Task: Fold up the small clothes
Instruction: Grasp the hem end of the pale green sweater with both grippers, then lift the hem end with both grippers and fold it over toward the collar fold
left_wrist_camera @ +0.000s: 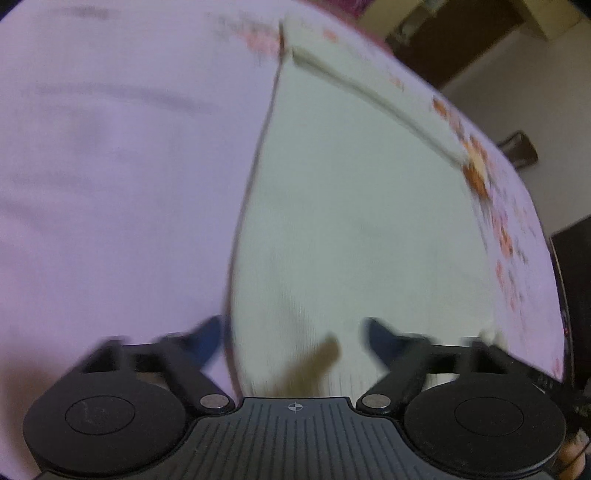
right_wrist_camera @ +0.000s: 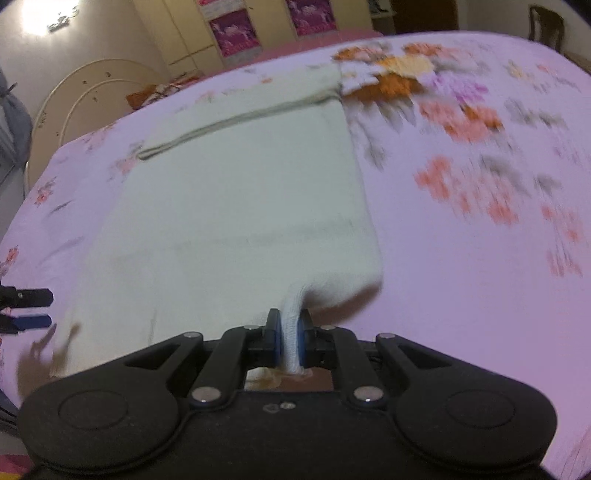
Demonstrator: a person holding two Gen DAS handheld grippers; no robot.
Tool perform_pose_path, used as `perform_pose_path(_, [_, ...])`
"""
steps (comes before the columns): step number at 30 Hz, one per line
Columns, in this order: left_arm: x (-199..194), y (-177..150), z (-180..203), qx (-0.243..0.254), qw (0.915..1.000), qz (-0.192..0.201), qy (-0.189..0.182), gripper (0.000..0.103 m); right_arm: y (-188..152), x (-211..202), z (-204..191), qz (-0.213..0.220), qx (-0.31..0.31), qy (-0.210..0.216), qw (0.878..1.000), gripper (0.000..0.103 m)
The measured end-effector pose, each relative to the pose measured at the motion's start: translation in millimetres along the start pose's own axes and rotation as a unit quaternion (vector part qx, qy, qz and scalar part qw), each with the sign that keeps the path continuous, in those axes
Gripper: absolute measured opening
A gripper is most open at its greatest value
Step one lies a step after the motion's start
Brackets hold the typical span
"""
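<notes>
Right gripper (right_wrist_camera: 290, 338): jaws clamped on a bunched white edge of the pale garment (right_wrist_camera: 236, 206); cloth pinched between the blue pads at lower centre of the right wrist view and pulled up off the sheet there, shadow under the lifted corner.

Left gripper (left_wrist_camera: 293, 338): jaws spread wide, nothing pressed between the pads. Garment (left_wrist_camera: 354, 221) edge lies under and between the fingers; left finger sits over bare sheet, right finger over the cloth. A brownish smear low centre between the fingers, too blurred to identify.

Garment lies spread flat on the pink floral bedsheet (right_wrist_camera: 461, 240), filling the centre of both frames. A folded hem or seam runs as a ridge across its far end, upper centre in both views.

View differences:
- Right wrist view only: the grip itself, the big orange/purple flower print (right_wrist_camera: 417, 85) upper right, wardrobe doors with magenta panels (right_wrist_camera: 232, 33) top centre, a round white frame (right_wrist_camera: 74, 96) upper left. The tips of the other gripper show at the left edge, spread apart.
- Left wrist view only: plain stretch of sheet (left_wrist_camera: 110, 184) filling the left half, a dark chair (left_wrist_camera: 519, 149) and wall at right edge. Right gripper not in it.
- Both frames motion-blurred, the left wrist view more so.
</notes>
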State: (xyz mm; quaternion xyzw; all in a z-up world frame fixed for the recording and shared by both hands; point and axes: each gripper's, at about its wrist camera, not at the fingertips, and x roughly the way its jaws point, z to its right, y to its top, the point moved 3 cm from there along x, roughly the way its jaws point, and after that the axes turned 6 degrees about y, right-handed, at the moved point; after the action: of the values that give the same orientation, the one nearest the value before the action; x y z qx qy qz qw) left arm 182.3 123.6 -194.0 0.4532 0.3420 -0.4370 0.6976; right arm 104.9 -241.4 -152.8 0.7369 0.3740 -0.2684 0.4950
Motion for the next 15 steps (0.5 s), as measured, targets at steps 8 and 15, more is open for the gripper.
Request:
perform_pose_path(8, [5.4, -29.7, 11.9, -0.025, 0.9984, -0.016, -0.048, 0.014, -14.1, -6.8, 3.1, 0.006, 0.019, -0.002, 1.000, 0.011])
perform_pose_path(15, [-13.2, 9.8, 41.0, 0.024, 0.9938, 0.098, -0.045, 0.011, -7.1, -8.3, 4.9, 0.023, 0.047, 0.021, 0.998, 0.010])
